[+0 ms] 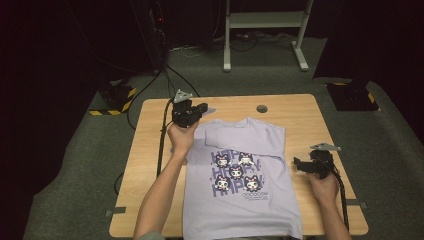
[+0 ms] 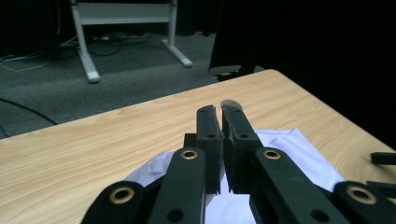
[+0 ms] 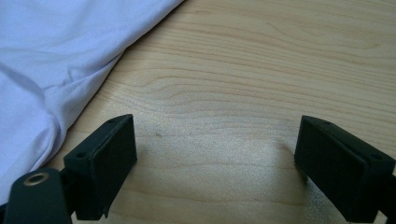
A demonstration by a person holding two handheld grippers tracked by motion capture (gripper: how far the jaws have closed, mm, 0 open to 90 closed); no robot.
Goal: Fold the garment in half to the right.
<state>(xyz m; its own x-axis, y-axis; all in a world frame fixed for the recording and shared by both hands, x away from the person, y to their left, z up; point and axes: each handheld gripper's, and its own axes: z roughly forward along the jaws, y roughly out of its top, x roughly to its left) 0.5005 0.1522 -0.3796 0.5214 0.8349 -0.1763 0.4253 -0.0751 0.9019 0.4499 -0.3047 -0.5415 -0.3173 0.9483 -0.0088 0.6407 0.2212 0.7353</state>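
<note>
A lavender T-shirt (image 1: pixel 240 200) with a cartoon print lies flat on the wooden table (image 1: pixel 300 115), collar toward the far edge. My left gripper (image 1: pixel 202 107) is at the shirt's far left corner, where the sleeve is folded inward. In the left gripper view its jaws (image 2: pixel 220 114) stand almost together, with shirt cloth (image 2: pixel 299 149) gathered up under them. My right gripper (image 1: pixel 296 164) hovers over bare wood just right of the shirt's side edge. In the right gripper view it is wide open (image 3: pixel 215 154) with nothing between the jaws, and the shirt's edge (image 3: pixel 46 56) lies to the left.
A round grey grommet (image 1: pixel 261 108) sits in the table near the far edge. Beyond the table stand a white frame (image 1: pixel 265 20) and two black floor bases (image 1: pixel 117 95) (image 1: pixel 352 95) with striped tape. Cables run across the carpet.
</note>
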